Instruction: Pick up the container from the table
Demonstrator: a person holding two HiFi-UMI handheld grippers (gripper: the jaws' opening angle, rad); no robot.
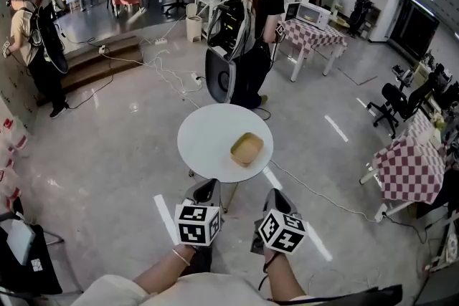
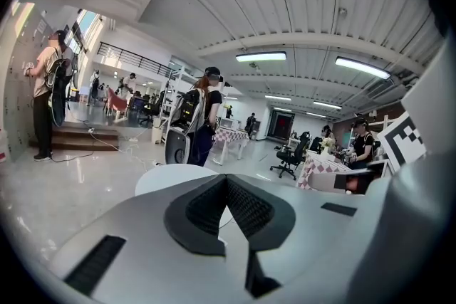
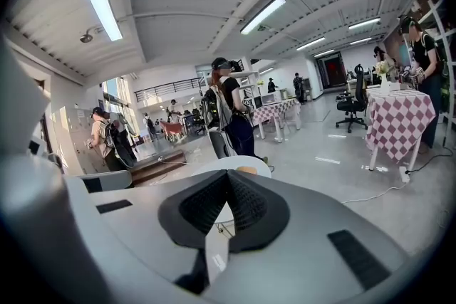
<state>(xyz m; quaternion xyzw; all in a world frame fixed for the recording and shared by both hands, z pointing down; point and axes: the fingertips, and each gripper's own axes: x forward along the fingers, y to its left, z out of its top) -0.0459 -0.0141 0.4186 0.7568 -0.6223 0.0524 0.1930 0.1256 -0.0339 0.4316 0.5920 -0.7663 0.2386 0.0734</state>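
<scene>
The left gripper is hovering just short of the near edge of a round white table. Its jaws are pressing fully together with nothing between them. The right gripper is hanging beside it, to its right, and its jaws are likewise sitting closed and empty. Both grippers are pointing forward and a little downward toward the table. A bare forearm is showing behind each marker cube.

The container, a shallow tan tray, is lying on the table ahead of both grippers. It is sitting on the table's right half, nearer the right gripper than the left, and neither gripper is touching it. In the right gripper view its rim is just peeking over the closed jaw tips.

Beyond the table, straight ahead of the grippers, a person with a backpack is standing with their back turned. Far off to the right of the right gripper, a table with a checked cloth is standing on the shiny floor.
</scene>
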